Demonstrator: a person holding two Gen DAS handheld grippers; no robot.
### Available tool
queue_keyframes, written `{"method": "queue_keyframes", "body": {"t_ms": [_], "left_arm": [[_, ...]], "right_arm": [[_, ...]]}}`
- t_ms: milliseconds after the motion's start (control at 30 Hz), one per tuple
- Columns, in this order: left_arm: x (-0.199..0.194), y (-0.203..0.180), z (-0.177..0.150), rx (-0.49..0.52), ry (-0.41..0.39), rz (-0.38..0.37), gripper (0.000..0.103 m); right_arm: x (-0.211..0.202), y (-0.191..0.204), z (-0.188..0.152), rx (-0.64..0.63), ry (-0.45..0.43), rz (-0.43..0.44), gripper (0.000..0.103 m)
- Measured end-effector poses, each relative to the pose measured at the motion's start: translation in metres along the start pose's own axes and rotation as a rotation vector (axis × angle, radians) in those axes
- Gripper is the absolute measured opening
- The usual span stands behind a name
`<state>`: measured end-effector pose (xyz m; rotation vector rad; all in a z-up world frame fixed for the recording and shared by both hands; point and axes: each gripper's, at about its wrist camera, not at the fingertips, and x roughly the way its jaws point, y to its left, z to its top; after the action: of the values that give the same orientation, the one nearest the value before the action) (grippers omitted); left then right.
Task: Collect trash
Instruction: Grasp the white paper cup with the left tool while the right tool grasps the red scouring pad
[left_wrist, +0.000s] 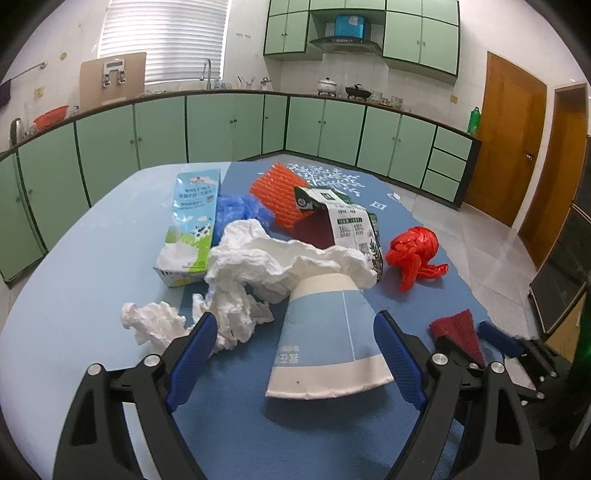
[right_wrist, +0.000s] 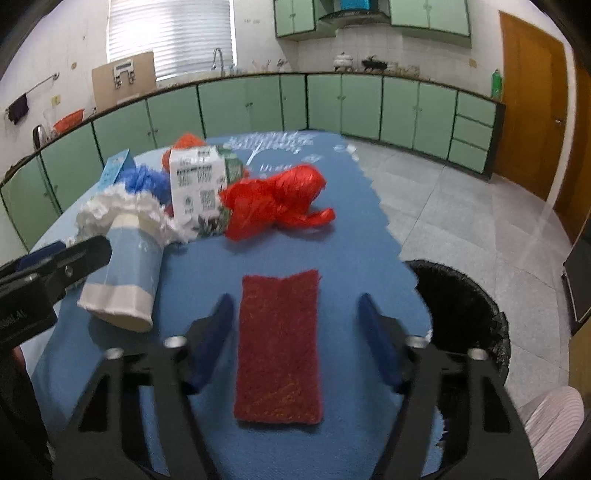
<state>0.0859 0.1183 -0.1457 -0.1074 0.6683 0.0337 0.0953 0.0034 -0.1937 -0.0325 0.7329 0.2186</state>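
A blue-and-white paper cup (left_wrist: 328, 339) lies on its side on the blue table, and my left gripper (left_wrist: 295, 325) stands open around it; its left finger is clear of the cup and its right finger is close beside it. A dark red scouring pad (right_wrist: 279, 347) lies flat between the fingers of my right gripper (right_wrist: 295, 302), which is open with a gap on each side. Behind the cup is crumpled white tissue (left_wrist: 258, 266). Further back lie a blue milk carton (left_wrist: 192, 225), a green-and-white carton (left_wrist: 351, 225) and a red plastic bag (right_wrist: 273, 199).
A bin with a black liner (right_wrist: 461, 306) stands on the floor just off the table's right edge. A blue bag (left_wrist: 240, 210) and an orange ribbed wrapper (left_wrist: 280, 195) lie at the back of the pile. Green kitchen cabinets (left_wrist: 229, 125) run behind the table.
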Motion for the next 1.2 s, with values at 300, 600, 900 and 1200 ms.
{"method": "queue_keyframes", "body": {"t_ms": [300, 600, 900, 1200], "left_arm": [[0.008, -0.009, -0.007, 0.018, 0.042, -0.01, 0.085], [0.019, -0.027, -0.008, 0.013, 0.08, -0.04, 0.084], [0.027, -0.038, -0.009, 0.011, 0.096, -0.038, 0.078], [0.012, -0.038, -0.012, 0.008, 0.08, -0.063, 0.057]], "right_arm": [[-0.007, -0.011, 0.004, 0.021, -0.005, 0.043, 0.042], [-0.02, -0.036, 0.012, 0.066, -0.049, 0.009, 0.042], [-0.021, -0.05, 0.013, 0.095, -0.056, -0.003, 0.042], [-0.024, -0.049, 0.015, 0.096, -0.066, 0.003, 0.042]]}}
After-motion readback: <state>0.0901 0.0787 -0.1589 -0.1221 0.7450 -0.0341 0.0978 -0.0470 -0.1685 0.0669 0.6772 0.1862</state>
